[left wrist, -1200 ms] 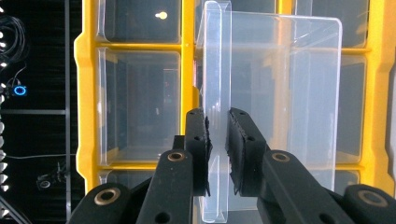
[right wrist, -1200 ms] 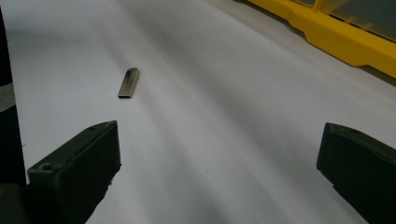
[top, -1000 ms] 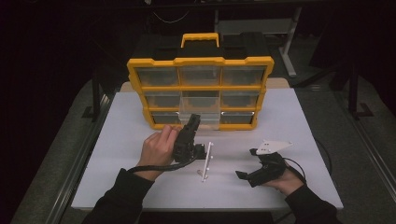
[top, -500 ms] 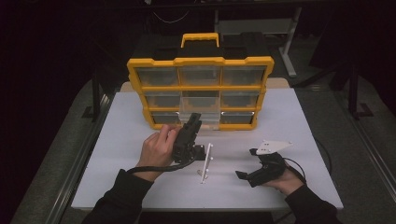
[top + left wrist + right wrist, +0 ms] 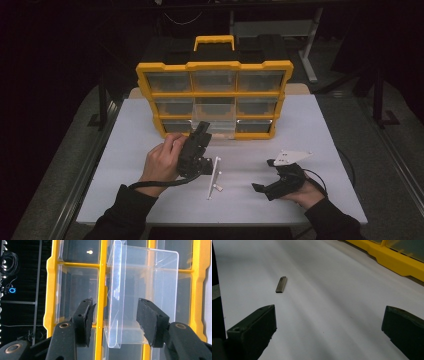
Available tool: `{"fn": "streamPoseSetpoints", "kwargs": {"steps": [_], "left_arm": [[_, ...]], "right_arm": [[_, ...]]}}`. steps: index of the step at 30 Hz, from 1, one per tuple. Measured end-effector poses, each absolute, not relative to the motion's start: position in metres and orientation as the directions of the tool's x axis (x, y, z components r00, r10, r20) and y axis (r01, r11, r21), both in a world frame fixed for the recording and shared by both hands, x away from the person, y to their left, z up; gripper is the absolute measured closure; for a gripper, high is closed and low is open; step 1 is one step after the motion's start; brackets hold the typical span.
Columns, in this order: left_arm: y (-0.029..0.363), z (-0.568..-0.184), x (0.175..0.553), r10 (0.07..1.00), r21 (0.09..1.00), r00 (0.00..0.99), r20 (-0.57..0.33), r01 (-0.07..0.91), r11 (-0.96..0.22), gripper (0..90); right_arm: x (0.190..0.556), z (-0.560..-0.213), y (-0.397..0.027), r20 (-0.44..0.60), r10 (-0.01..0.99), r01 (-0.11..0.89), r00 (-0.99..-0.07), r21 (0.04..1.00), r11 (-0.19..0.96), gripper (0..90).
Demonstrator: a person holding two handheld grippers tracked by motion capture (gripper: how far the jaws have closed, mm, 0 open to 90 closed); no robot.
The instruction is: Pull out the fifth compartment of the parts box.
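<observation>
One clear drawer (image 5: 143, 297) pulled out lengthwise toward left gripper (image 5: 113, 321), jaws opening.

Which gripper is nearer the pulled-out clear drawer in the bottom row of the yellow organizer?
Left. The left gripper is right at the clear drawer, jaws open either side of its front. The right gripper rests farther back on the table.

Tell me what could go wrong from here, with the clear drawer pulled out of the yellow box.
1. The clear drawer sticks out of the yellow box. The left tool has just been opening, its pads no longer pressing it, so a nudge might tip or pull it out.
2. The small metal piece lies flat on the white table; the open right tool may slide it instead of lifting it.
</observation>
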State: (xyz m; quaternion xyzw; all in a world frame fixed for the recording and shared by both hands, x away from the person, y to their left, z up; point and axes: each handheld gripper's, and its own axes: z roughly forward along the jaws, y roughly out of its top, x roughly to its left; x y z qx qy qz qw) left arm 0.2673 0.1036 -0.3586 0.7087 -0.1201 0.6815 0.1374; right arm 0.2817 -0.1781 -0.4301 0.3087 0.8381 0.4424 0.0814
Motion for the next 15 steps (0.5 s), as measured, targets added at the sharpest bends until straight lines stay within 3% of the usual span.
{"fn": "streamPoseSetpoints", "kwargs": {"steps": [15], "left_arm": [[0.121,-0.366,0.266,0.016,0.020,0.014,1.000,-0.357,-0.934,37.1]], "right_arm": [[0.283,-0.431,-0.178,0.135,0.590,0.445,-0.796,0.792,0.419,0.0]]}}
